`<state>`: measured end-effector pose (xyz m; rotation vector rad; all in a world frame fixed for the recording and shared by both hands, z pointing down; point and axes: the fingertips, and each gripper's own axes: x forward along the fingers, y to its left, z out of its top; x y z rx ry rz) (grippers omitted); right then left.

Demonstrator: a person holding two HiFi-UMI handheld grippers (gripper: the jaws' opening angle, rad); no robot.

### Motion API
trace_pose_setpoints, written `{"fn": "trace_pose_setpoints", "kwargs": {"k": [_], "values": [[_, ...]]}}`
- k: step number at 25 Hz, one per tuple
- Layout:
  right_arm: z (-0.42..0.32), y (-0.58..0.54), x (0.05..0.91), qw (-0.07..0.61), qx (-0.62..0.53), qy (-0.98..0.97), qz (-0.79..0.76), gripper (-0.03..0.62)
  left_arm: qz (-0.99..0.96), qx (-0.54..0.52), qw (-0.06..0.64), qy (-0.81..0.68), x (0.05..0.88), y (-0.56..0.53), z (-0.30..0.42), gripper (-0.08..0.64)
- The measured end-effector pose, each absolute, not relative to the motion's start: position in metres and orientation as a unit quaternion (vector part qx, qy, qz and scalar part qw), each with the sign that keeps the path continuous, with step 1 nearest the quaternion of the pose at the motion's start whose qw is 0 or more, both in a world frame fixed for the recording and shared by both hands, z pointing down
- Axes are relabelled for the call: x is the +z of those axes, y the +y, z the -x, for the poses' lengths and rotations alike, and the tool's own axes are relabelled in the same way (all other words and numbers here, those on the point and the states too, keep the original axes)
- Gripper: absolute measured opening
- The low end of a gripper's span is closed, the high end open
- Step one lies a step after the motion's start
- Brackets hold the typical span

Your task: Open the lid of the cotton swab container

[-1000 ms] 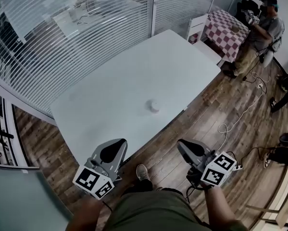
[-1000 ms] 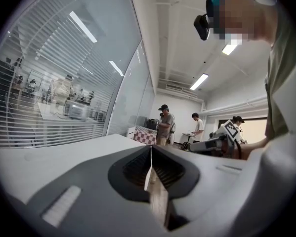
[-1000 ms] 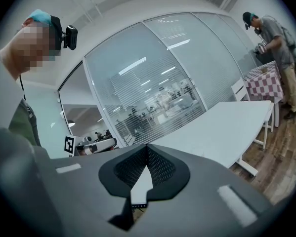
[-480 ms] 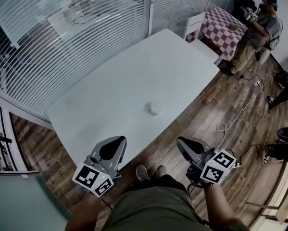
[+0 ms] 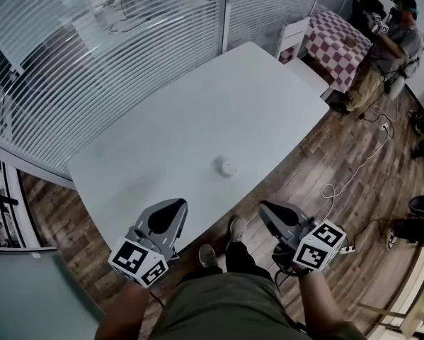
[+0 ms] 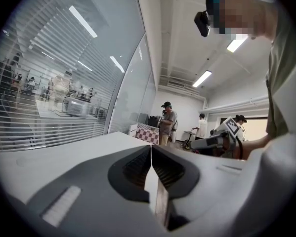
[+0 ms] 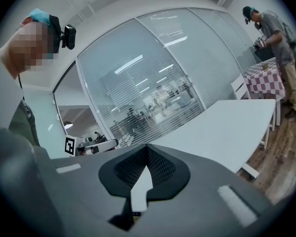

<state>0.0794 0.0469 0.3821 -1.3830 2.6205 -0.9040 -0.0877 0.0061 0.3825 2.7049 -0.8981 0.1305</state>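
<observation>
The cotton swab container (image 5: 228, 167) is a small round white tub with its lid on, standing alone near the front edge of the white table (image 5: 197, 112). My left gripper (image 5: 179, 203) is over the table's near edge, short of the tub and to its left, jaws shut and empty. My right gripper (image 5: 262, 207) hangs over the wooden floor, off the table's edge and right of the tub, also shut and empty. In the left gripper view the left gripper (image 6: 150, 146) shows its jaws meeting at the tips. The right gripper (image 7: 147, 146) looks the same in the right gripper view. Neither gripper view shows the tub.
A glass wall with blinds (image 5: 91, 55) runs behind the table. A white chair (image 5: 300, 37), a checkered table (image 5: 335, 37) and a standing person (image 5: 396, 44) are at the far right. Cables (image 5: 350, 176) lie on the wooden floor. The holder's shoes (image 5: 237, 228) are by the table edge.
The holder has stepped toward the table; one shoe has come forward. Both grippers have moved a little closer to the table edge, and the tub sits lower in the head view.
</observation>
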Motion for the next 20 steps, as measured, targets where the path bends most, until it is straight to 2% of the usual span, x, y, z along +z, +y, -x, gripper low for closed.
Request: {"fn": "trace_pose_setpoints", "kwargs": {"k": [20], "values": [[-0.134,-0.049,0.425,-0.009,-0.335,0.872,0.356,0.009,-0.905,0.103,0.167,-0.378,0.473,-0.063,0.034,0.011]]}}
